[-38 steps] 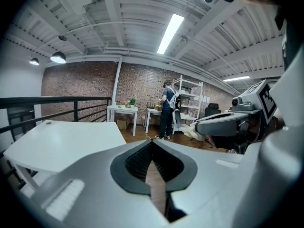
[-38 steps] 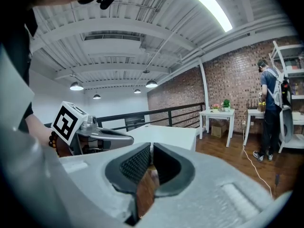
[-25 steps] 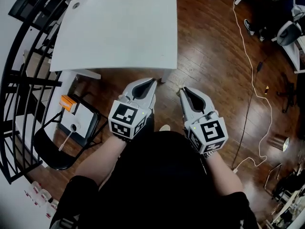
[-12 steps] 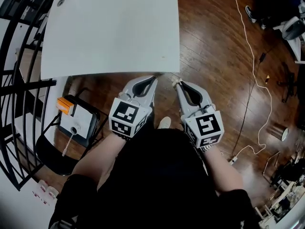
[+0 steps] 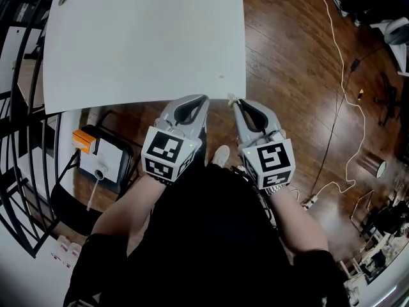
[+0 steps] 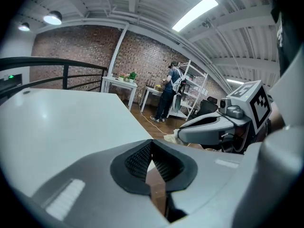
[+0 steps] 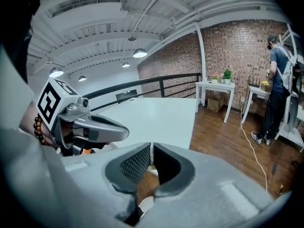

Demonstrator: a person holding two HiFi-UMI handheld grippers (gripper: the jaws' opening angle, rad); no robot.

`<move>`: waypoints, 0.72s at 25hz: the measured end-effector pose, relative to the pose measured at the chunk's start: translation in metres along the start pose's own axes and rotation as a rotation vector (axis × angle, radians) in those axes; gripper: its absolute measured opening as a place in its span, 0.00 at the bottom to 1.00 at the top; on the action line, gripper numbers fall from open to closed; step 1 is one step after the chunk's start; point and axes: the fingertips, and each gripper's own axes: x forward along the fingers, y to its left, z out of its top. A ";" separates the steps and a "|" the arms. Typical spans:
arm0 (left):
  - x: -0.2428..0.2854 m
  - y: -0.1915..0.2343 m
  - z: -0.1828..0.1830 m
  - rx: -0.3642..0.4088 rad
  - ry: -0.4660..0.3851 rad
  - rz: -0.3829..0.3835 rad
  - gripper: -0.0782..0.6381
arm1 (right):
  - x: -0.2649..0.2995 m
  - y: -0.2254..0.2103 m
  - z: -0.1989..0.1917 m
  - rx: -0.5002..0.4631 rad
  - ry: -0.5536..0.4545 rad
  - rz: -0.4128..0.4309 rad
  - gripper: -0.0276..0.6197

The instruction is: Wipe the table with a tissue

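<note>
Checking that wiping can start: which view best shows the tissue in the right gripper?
The left gripper view: the tissue pokes out of the right gripper's shut tip. The head view shows only a pale speck, the right gripper view a white sliver between its jaws.

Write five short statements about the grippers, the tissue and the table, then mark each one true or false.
1. The right gripper is shut on a small piece of tissue. True.
2. The left gripper holds a tissue too. False: its jaws are together with nothing between them.
3. Both grippers' tips are at the near edge of the white table. True.
4. A cup stands in the middle of the table. False: no cup shows; only a small speck lies near its right edge.
5. The chair with a box on its seat stands to the right of the person. False: it stands to the left, by the table's left corner.
</note>
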 end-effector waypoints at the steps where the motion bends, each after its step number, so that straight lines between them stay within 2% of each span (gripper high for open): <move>1: 0.002 0.004 0.000 -0.003 0.004 -0.001 0.13 | 0.005 -0.001 -0.001 0.002 0.006 0.001 0.05; 18: 0.031 0.046 -0.009 -0.062 0.061 -0.014 0.13 | 0.070 -0.021 -0.025 0.003 0.125 -0.008 0.05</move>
